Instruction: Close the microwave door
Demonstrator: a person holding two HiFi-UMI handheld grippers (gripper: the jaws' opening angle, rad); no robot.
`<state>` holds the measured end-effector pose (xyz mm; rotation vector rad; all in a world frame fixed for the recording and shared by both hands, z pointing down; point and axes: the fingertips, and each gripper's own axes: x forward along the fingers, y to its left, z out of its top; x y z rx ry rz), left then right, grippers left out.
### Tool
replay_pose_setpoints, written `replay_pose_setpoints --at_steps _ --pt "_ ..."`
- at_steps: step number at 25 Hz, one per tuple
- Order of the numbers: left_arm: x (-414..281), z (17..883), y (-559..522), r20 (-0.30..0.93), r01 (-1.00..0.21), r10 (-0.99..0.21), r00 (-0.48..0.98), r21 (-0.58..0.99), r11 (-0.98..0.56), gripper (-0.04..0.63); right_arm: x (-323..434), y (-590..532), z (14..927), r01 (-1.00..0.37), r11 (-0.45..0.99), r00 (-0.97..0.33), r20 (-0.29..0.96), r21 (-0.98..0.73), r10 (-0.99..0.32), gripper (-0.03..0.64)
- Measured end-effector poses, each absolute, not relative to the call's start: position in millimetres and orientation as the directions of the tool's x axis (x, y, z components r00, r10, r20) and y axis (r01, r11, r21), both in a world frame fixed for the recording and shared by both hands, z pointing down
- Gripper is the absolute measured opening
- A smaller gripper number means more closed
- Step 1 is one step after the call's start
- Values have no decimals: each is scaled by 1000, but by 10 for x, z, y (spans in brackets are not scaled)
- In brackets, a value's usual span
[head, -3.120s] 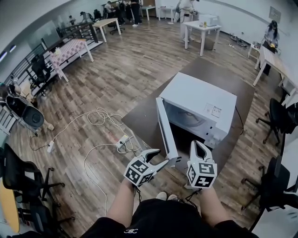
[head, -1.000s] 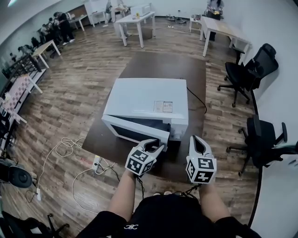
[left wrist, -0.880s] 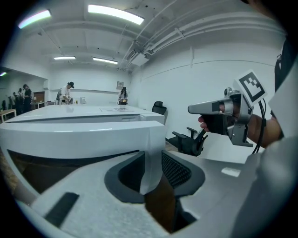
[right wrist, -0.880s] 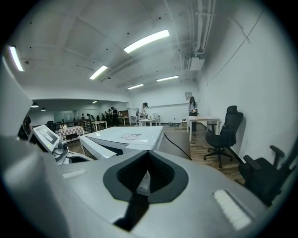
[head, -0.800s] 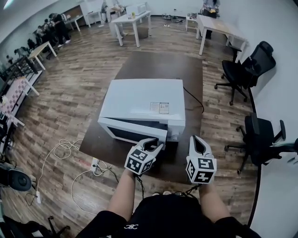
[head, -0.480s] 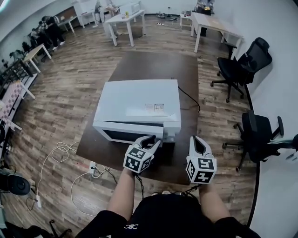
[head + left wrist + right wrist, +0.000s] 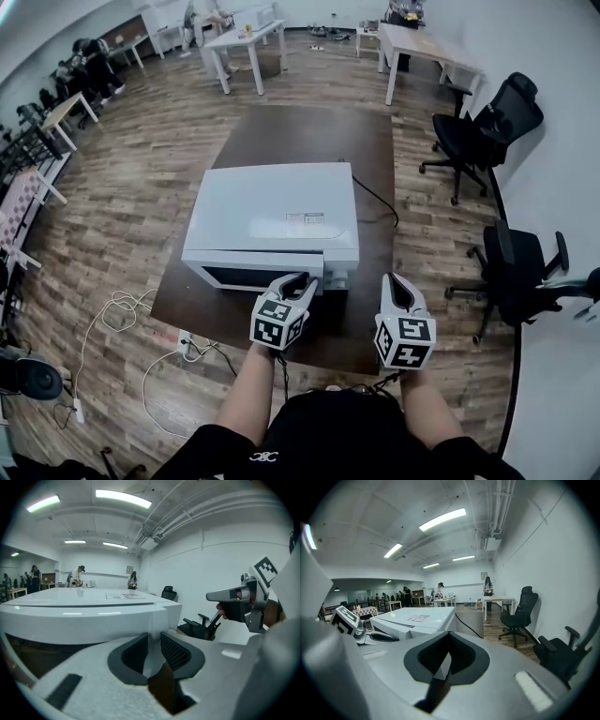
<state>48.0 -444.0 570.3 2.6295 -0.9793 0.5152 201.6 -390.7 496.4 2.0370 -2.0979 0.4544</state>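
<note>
Two tongs noted, one in use. Your left tongs (image 7: 298,281) sit at the right end of the microwave door (image 7: 248,273), jaws narrow and closing. The door's white edge shows in the gap, with no pad seen pressing on it. The microwave (image 7: 272,211) stands near the front of the dark table (image 7: 314,131), and its door lies flush, or all but flush, with the front face. Judgement: closure is nearly complete; at most a final press to seat the latch is left, which cannot be confirmed. Your right tongs (image 7: 398,283) hang off to the right, jaws together, empty.
</note>
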Motion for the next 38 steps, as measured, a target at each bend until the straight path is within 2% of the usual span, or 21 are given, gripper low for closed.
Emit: replay_pose_setpoints --at_steps 3,6,11,13,29,38 --pt "488 5696 -4533 428 -713 -611 666 124 -690 94 2033 -3896 4943 -996 10 -41 335 -92 -941 9" --pt "495 5687 -4561 441 -732 -626 644 114 -672 52 2021 -3847 4953 -996 17 -47 338 -93 -940 9" --pt "485 5669 -4544 449 -755 -648 615 97 -649 39 1949 -3771 4990 -994 43 -74 348 -96 -935 9" --pt "442 5623 -4530 443 -767 -664 602 88 -636 9 1900 -3764 4961 -994 58 -88 339 -98 -937 9" --pt "123 4985 -3975 340 -808 -740 580 124 -576 11 1028 -3739 4671 -938 296 -330 205 -179 -922 8" --pt "-220 4820 -3693 319 -850 -791 522 119 -513 11 573 -3608 4661 -918 393 -396 231 -58 -889 6"
